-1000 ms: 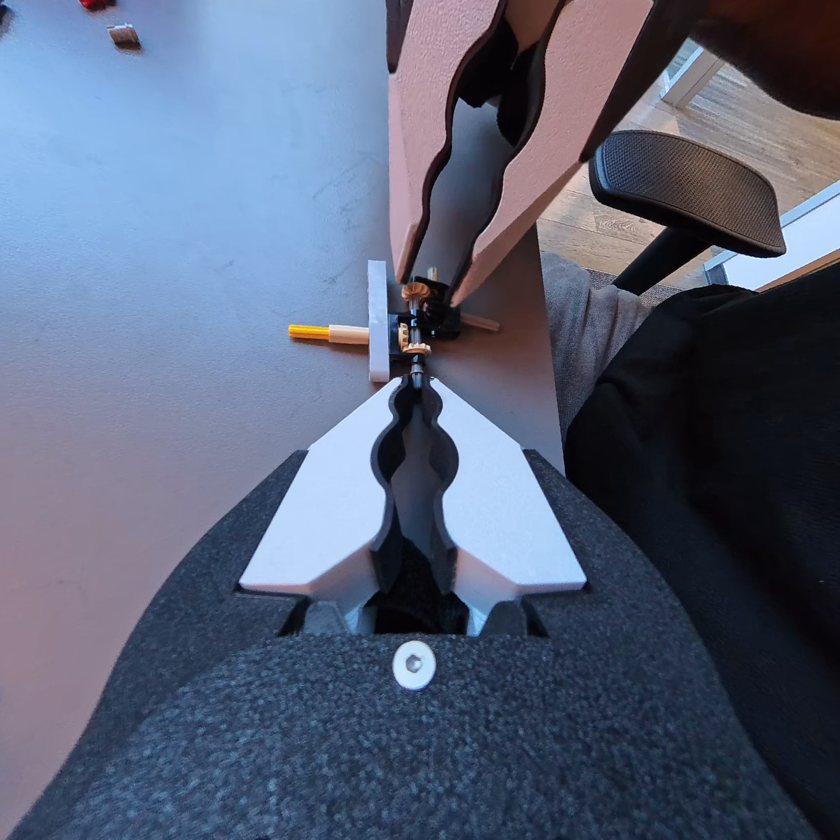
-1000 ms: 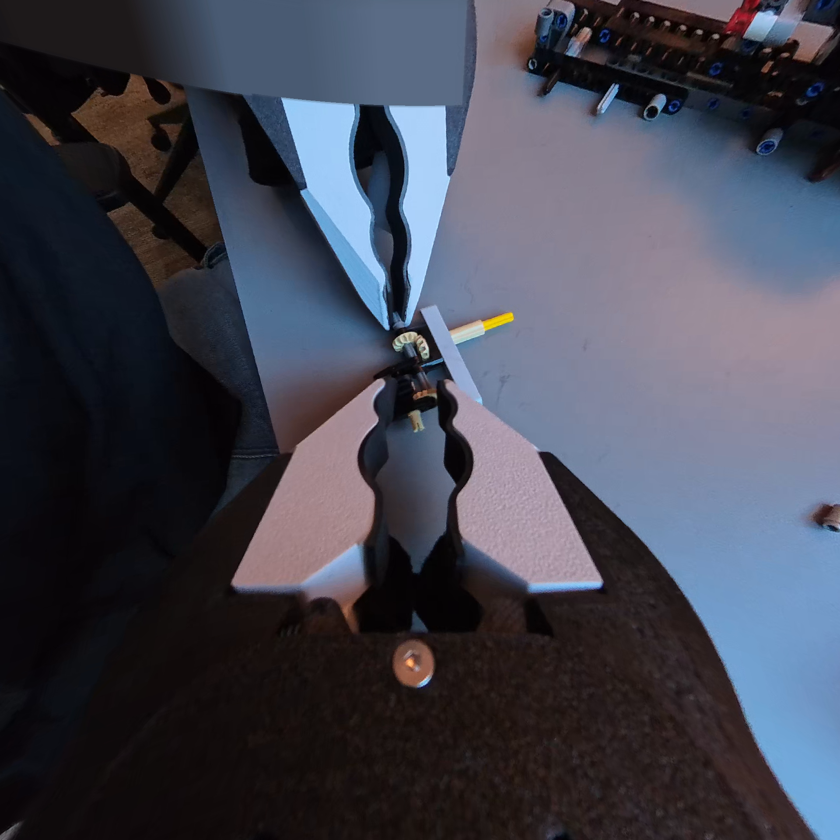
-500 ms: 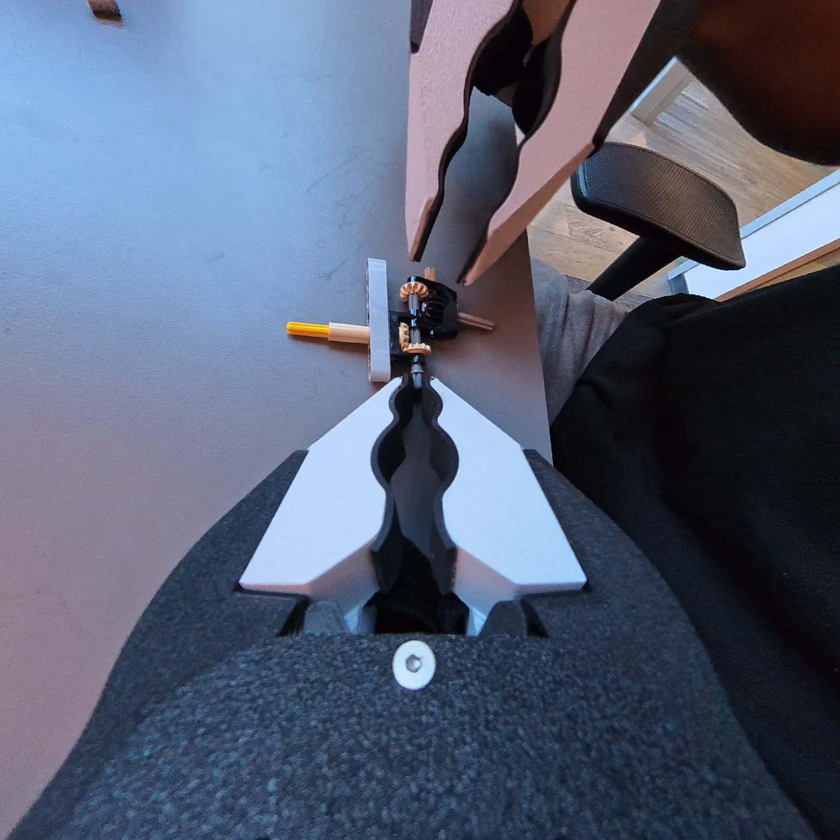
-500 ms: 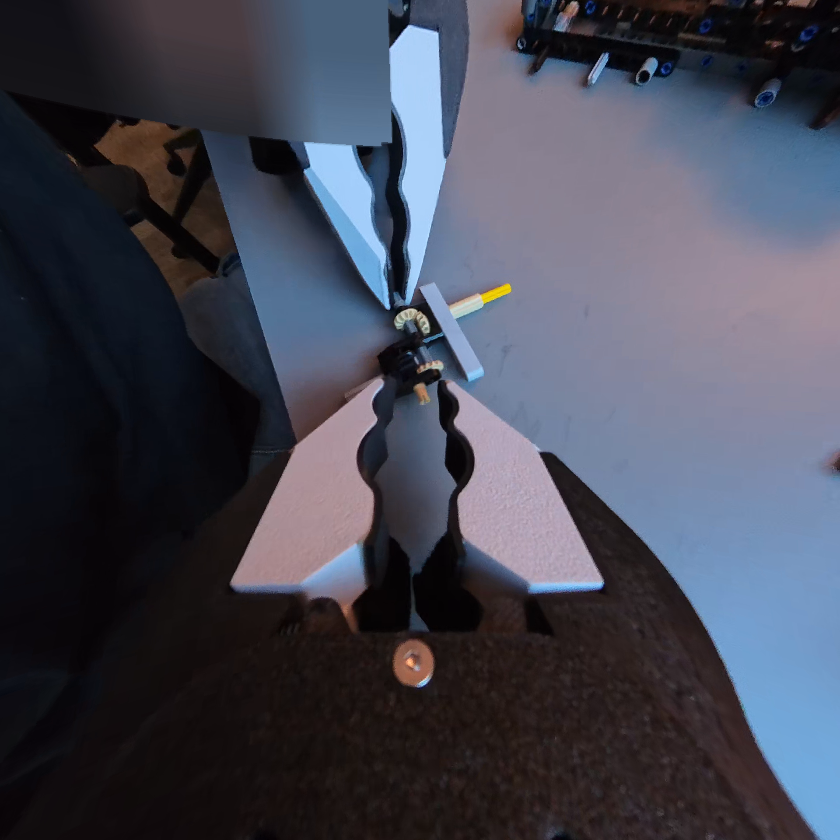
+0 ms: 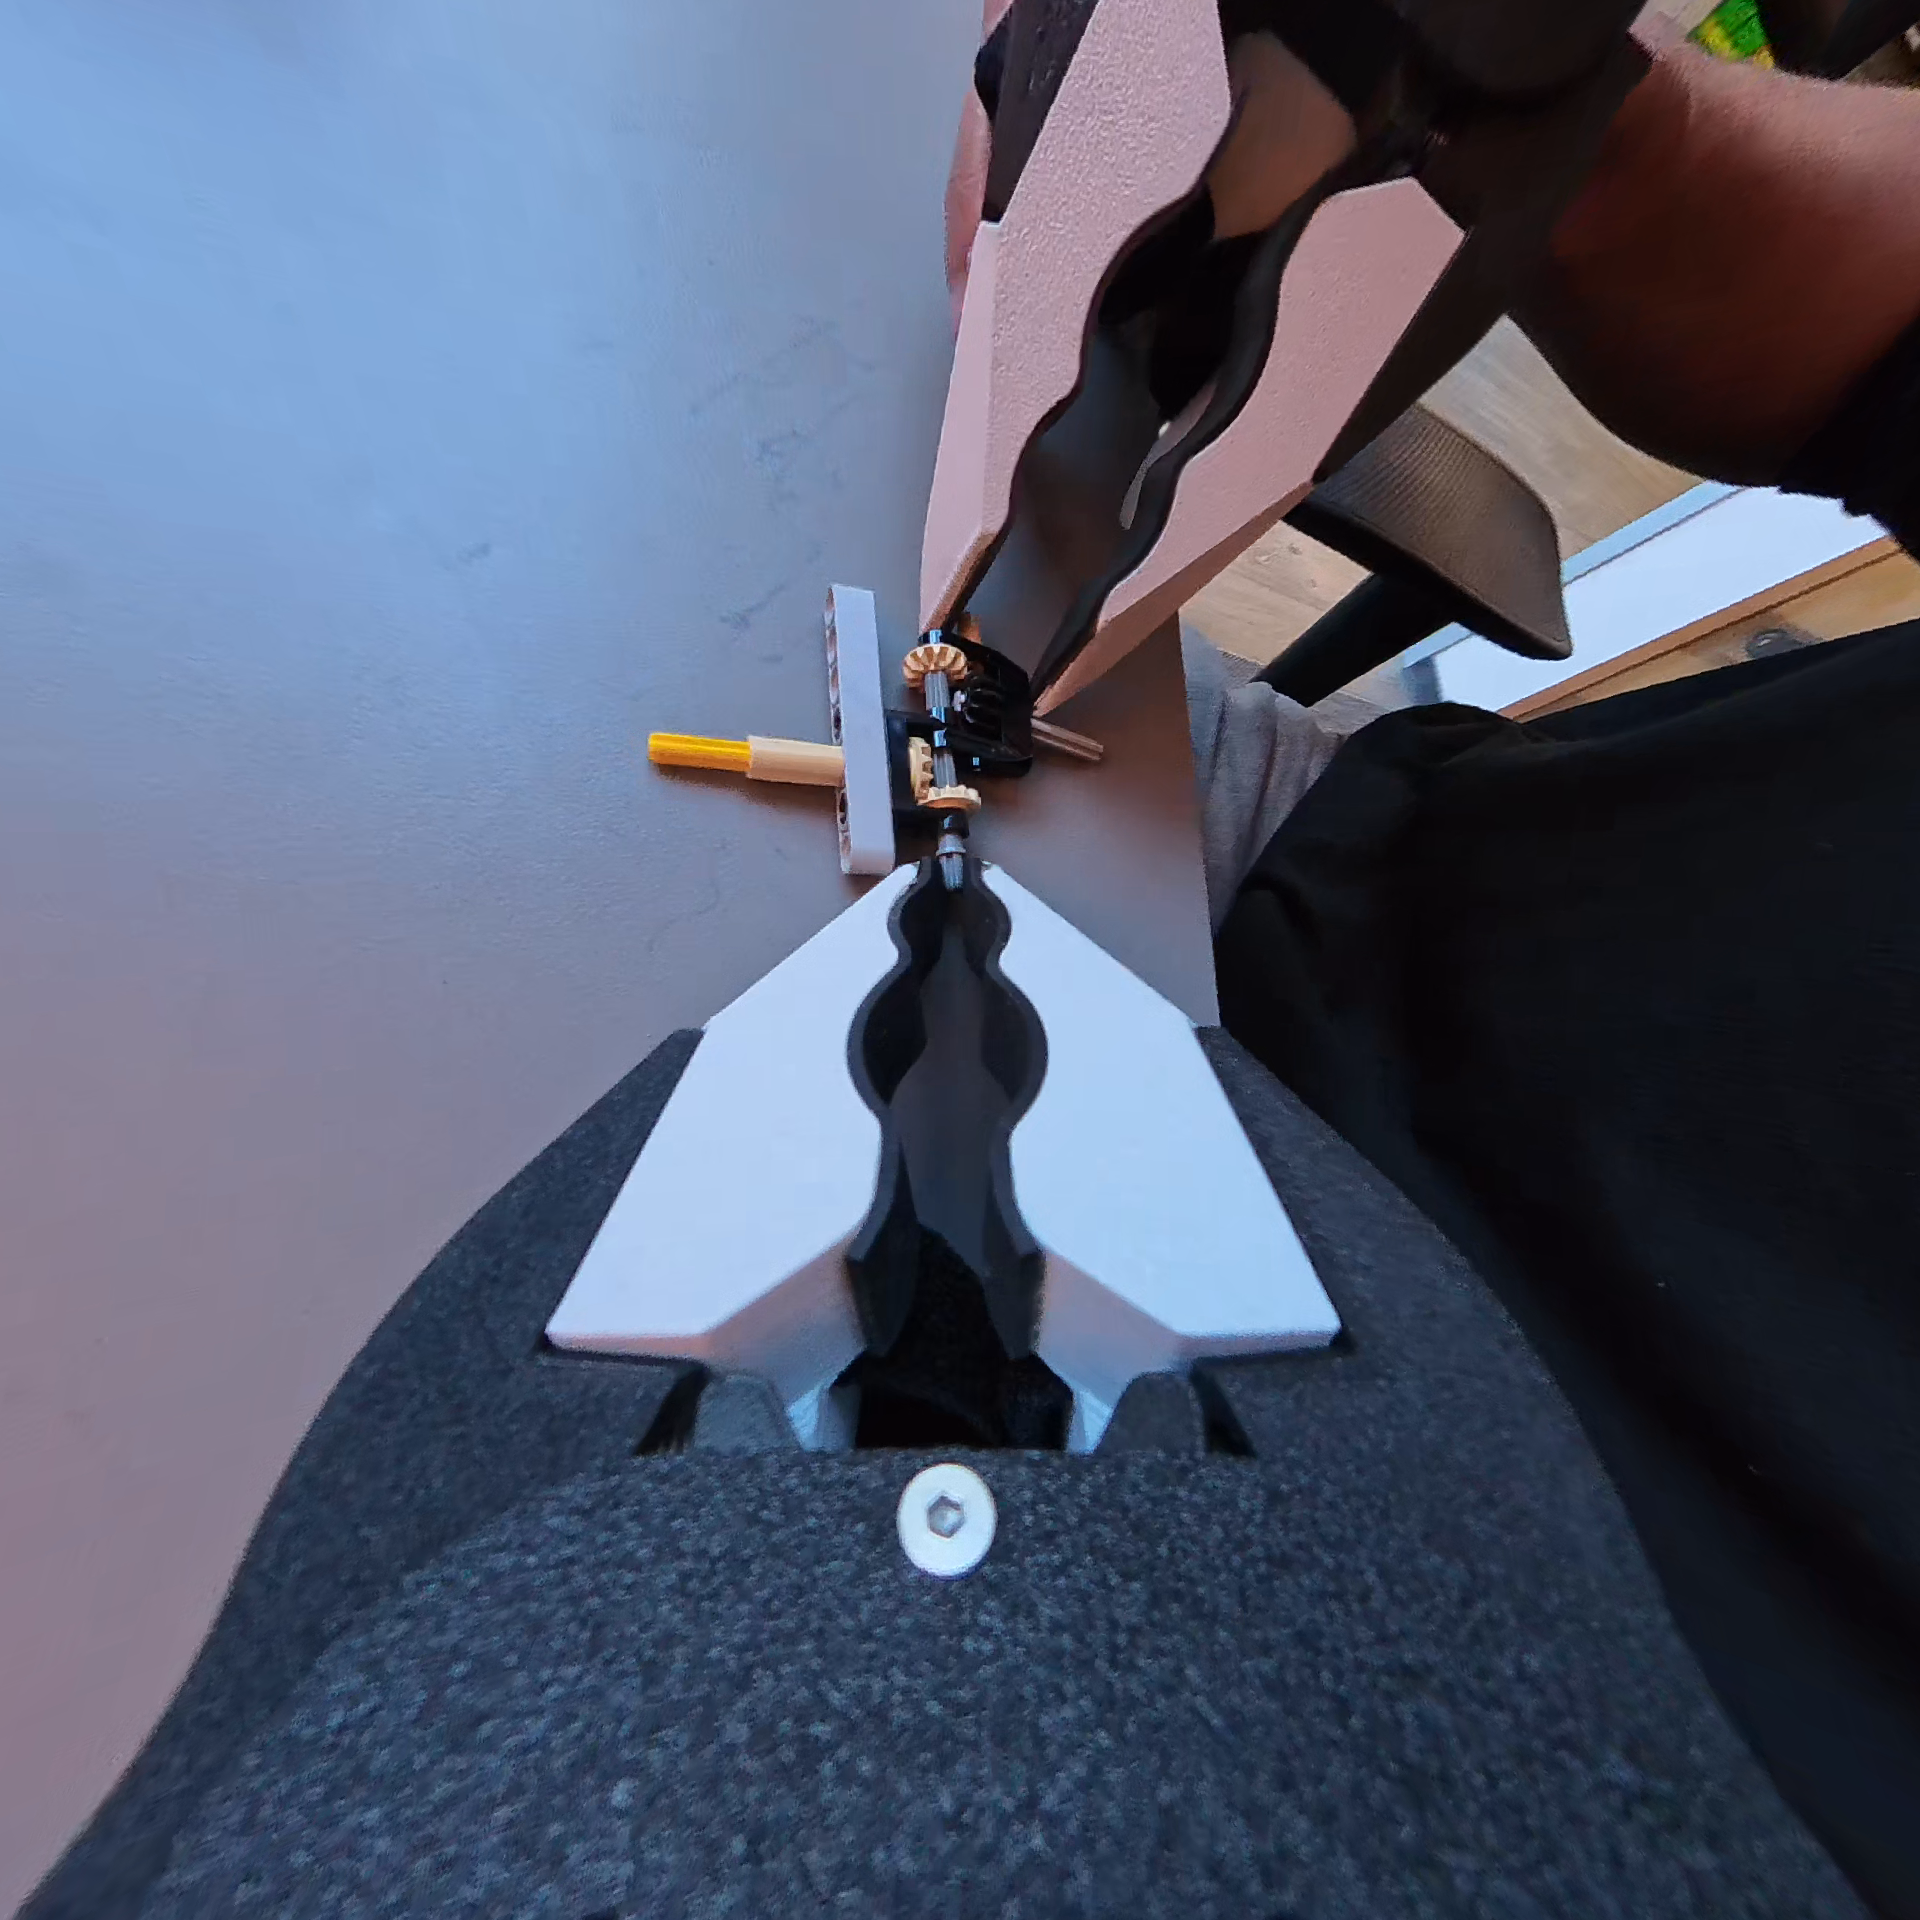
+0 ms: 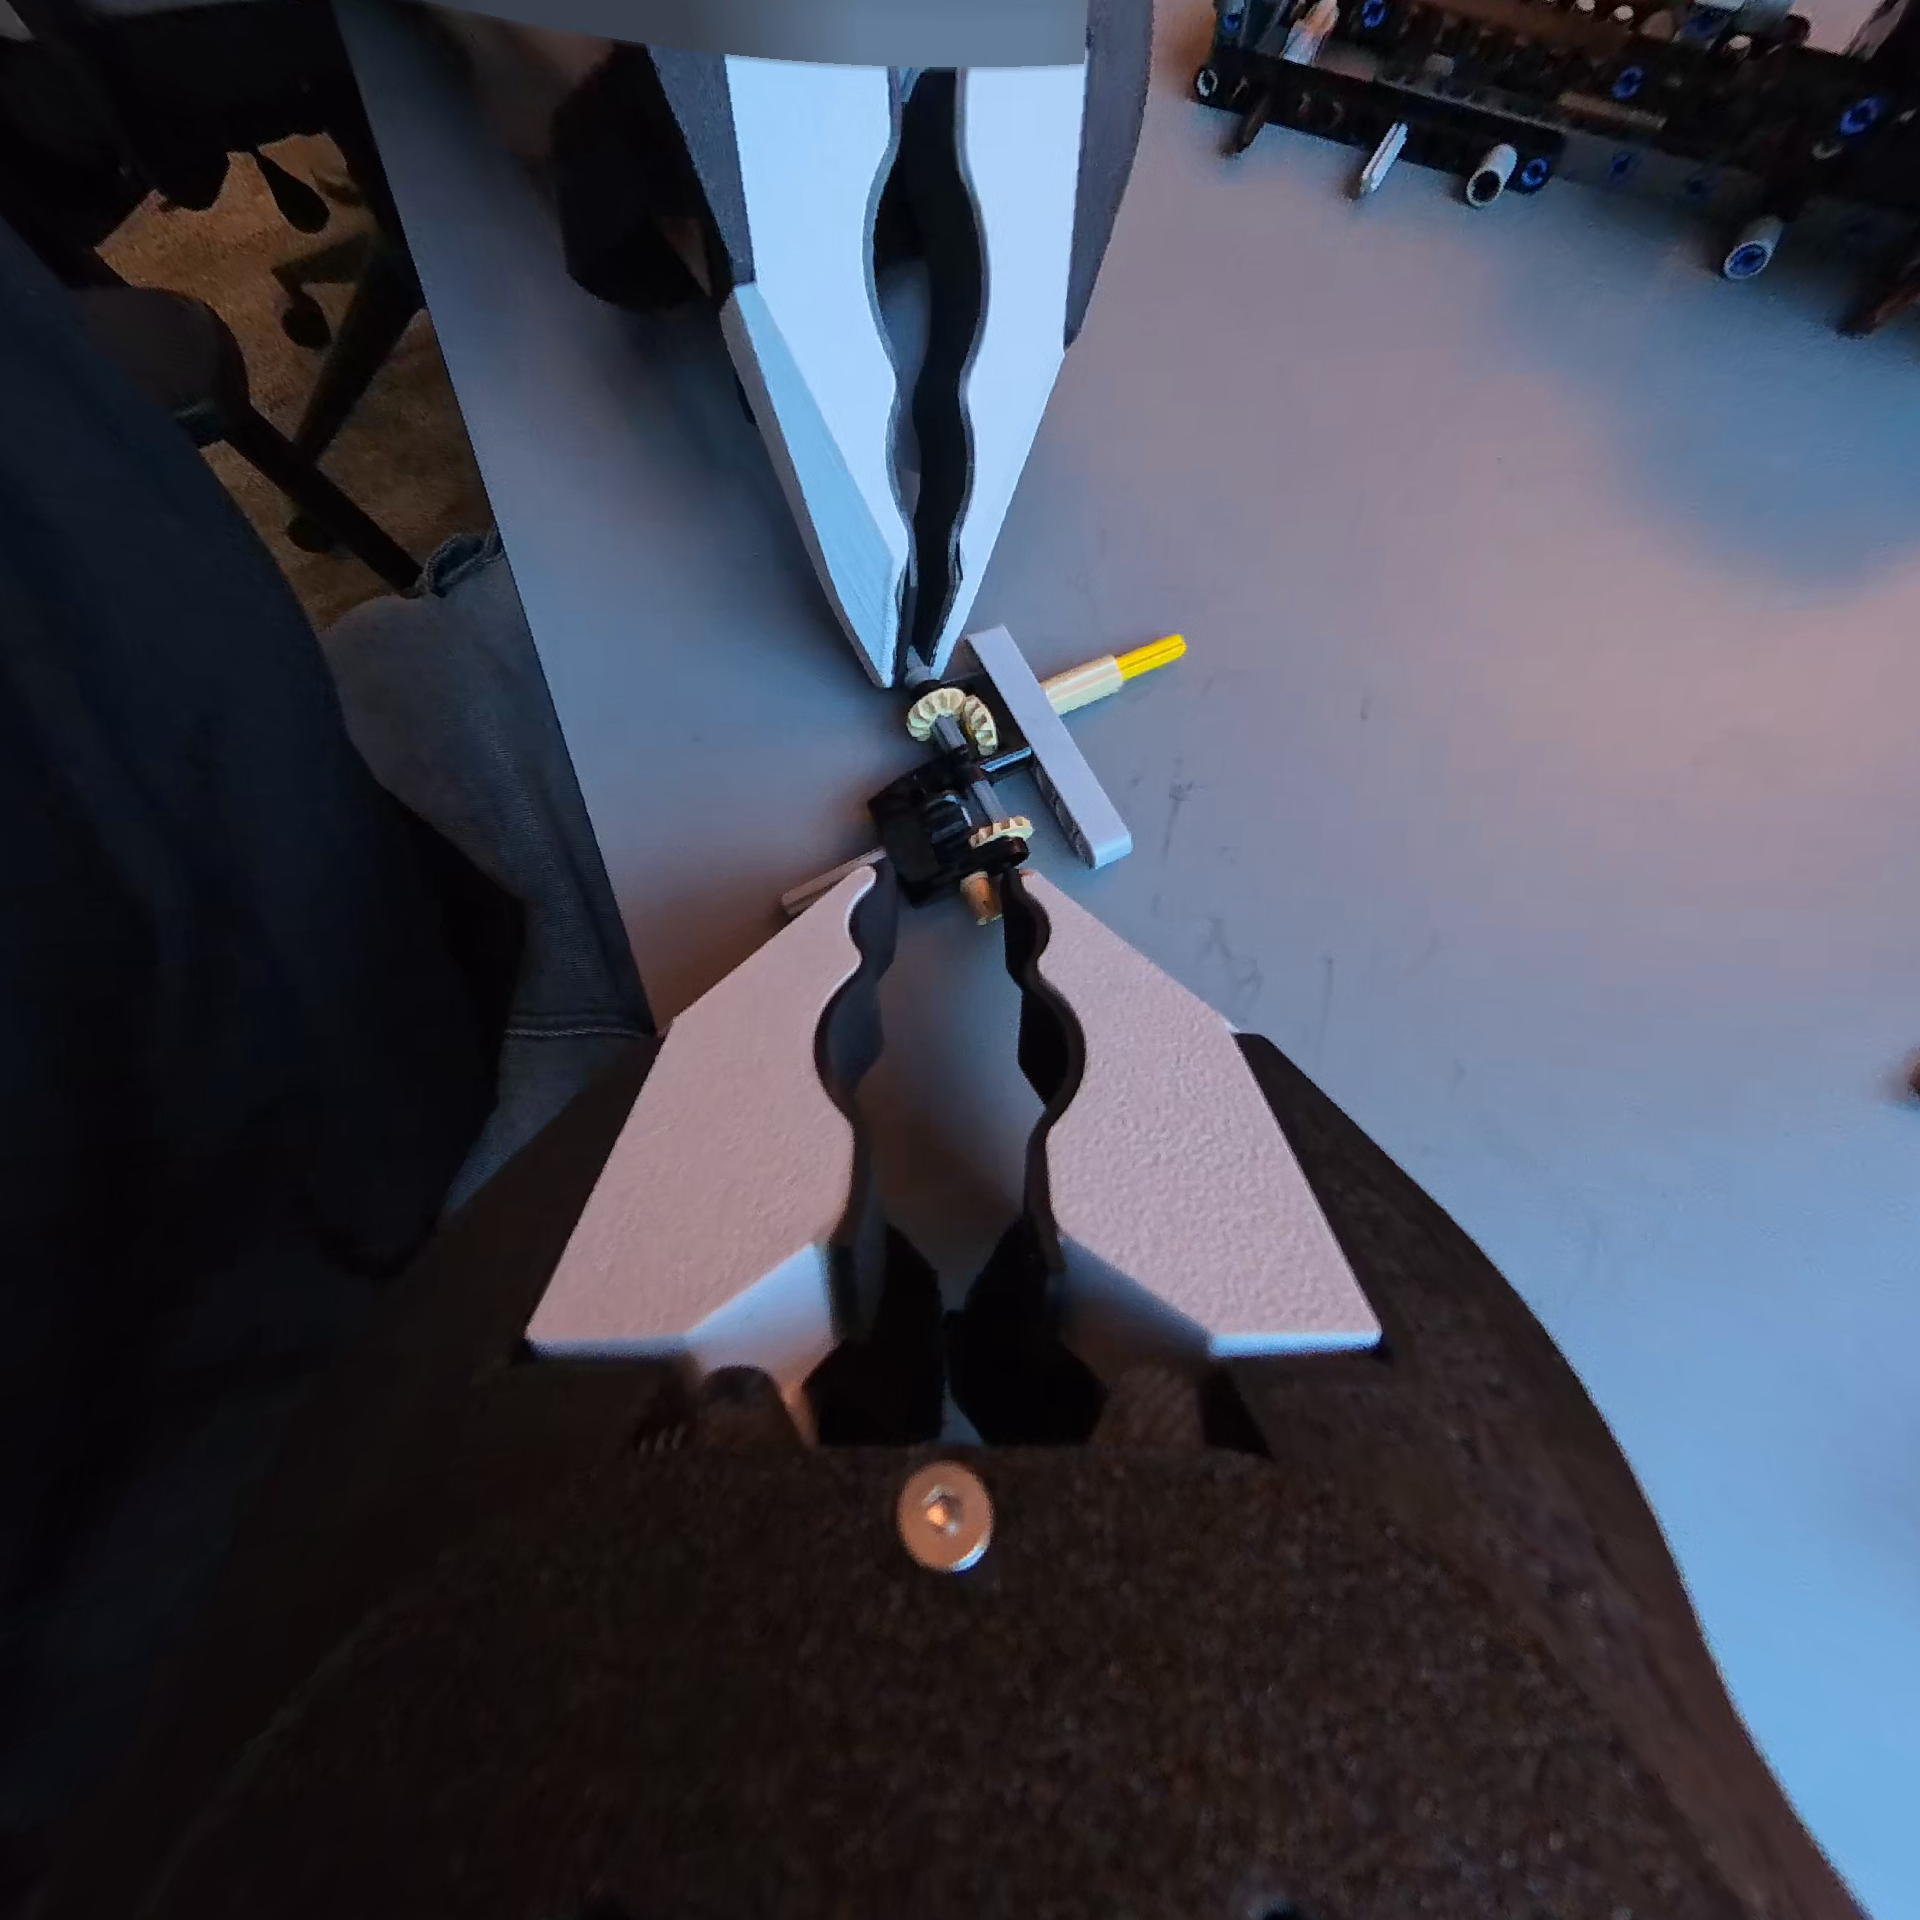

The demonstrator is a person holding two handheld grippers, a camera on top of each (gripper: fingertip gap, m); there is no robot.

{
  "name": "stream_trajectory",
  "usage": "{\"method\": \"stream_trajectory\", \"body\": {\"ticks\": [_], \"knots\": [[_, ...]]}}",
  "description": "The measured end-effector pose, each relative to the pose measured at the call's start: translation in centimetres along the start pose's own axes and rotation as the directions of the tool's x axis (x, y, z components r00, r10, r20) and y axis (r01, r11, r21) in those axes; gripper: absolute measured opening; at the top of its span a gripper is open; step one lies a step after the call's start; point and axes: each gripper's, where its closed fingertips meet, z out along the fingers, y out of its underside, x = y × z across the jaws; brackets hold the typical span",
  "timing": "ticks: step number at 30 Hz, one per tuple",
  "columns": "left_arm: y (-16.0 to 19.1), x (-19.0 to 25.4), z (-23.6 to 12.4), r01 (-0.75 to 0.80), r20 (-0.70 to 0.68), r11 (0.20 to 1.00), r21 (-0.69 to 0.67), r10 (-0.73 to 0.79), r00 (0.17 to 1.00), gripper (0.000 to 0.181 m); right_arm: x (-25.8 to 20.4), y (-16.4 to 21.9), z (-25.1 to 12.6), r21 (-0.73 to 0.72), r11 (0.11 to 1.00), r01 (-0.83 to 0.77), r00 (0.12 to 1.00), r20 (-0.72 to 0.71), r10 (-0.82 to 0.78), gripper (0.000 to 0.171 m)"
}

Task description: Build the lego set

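Note:
A small lego assembly [image 5: 935, 727] lies near the table's edge: a light grey beam [image 5: 857, 727], tan gears, a black connector [image 5: 987, 717] and a yellow axle [image 5: 691, 748] in a tan sleeve. My left gripper [image 5: 951, 873] is shut on the end of the assembly's thin grey axle. It comes in from the top of the right wrist view [image 6: 920, 655]. My right gripper [image 6: 940, 888] is open. Its tips stand on either side of the black connector [image 6: 925, 821] and a tan pin end. It enters the left wrist view from above [image 5: 982, 665].
A large black lego build [image 6: 1558, 104] with blue pins stands at the far right of the grey table [image 6: 1455, 727]. A small loose part [image 6: 1912, 1081] lies at the right edge. The table's edge, the person's lap and an office chair [image 5: 1455, 520] are close by.
My right gripper drew back from the assembly half a second ago and has come in again around the black connector. My left gripper has kept its hold on the axle.

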Motion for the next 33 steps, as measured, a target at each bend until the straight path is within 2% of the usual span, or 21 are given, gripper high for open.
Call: {"method": "stream_trajectory", "body": {"ticks": [1, 7, 14, 21, 28, 33], "knots": [[-0.03, 0.02, -0.03, 0.014, -0.015, 1.0, 0.0, -0.014, 1.0, 0.001, 0.02, -0.03, 0.01, 0.002, 1.0, 0.007, 1.0, -0.002, -0.007, 0.019], [-0.13, 0.39, -0.19, 0.098, -0.123, 0.995, -0.011, -0.099, 0.987, 0.001, -0.04, -0.17, -0.03, 0.011, 0.998, 0.061, 0.998, -0.008, -0.061, 0.019], [0.09, 0.51, -0.12, 0.1, -0.154, 0.994, -0.044, -0.106, 0.982, 0.001, -0.08, -0.24, -0.08, -0.015, 0.996, 0.086, 0.996, 0.027, -0.086, 0.02], [0.07, 0.64, -0.19, 0.139, -0.208, 0.988, -0.068, -0.15, 0.967, 0.001, -0.11, -0.3, -0.05, -0.012, 0.988, 0.156, 0.988, 0.002, -0.156, 0.019], [0.43, 0.68, 0.04, 0.066, -0.179, 0.992, -0.108, -0.085, 0.98, 0.0, -0.45, -0.22, -0.08, -0.033, 0.995, 0.092, 0.993, 0.08, -0.089, 0.019], [0.39, 0.62, -0.02, 0.063, -0.184, 0.992, -0.112, -0.083, 0.979, 0.0, -0.31, -0.19, 0.04, -0.067, 0.99, 0.127, 0.99, 0.069, -0.123, 0.019]]}}
